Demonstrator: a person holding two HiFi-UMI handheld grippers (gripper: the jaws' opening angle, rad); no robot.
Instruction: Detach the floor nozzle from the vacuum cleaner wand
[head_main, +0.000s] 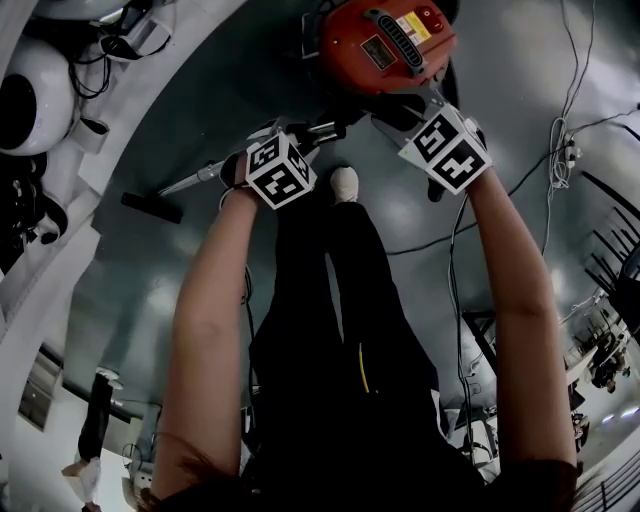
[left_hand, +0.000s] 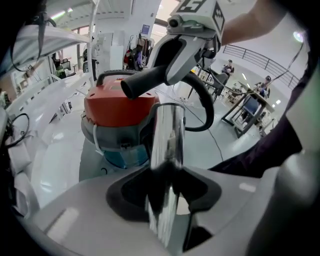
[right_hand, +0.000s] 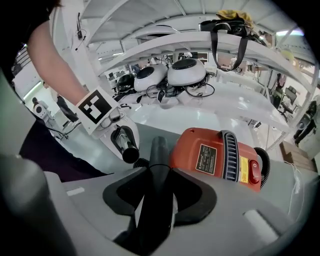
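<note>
My left gripper (left_hand: 167, 186) is shut on the chrome wand (left_hand: 169, 142), which runs up between its jaws. In the head view the wand (head_main: 190, 180) slants down to the left from that gripper's marker cube (head_main: 281, 170) to the black floor nozzle (head_main: 152, 207) lying on the grey floor. My right gripper (right_hand: 157, 196) is shut on the black hose handle (right_hand: 159, 165). Seen from the left gripper, the handle's open end (left_hand: 131, 88) stands apart from the wand. The red vacuum cleaner (head_main: 386, 40) sits just beyond both grippers.
A black hose (left_hand: 206, 107) loops from the handle toward the vacuum. My shoe (head_main: 343, 183) stands between the grippers. Cables (head_main: 560, 150) trail over the floor at right. A curved white bench (right_hand: 200, 107) with round white machines (right_hand: 186, 72) lies behind the vacuum.
</note>
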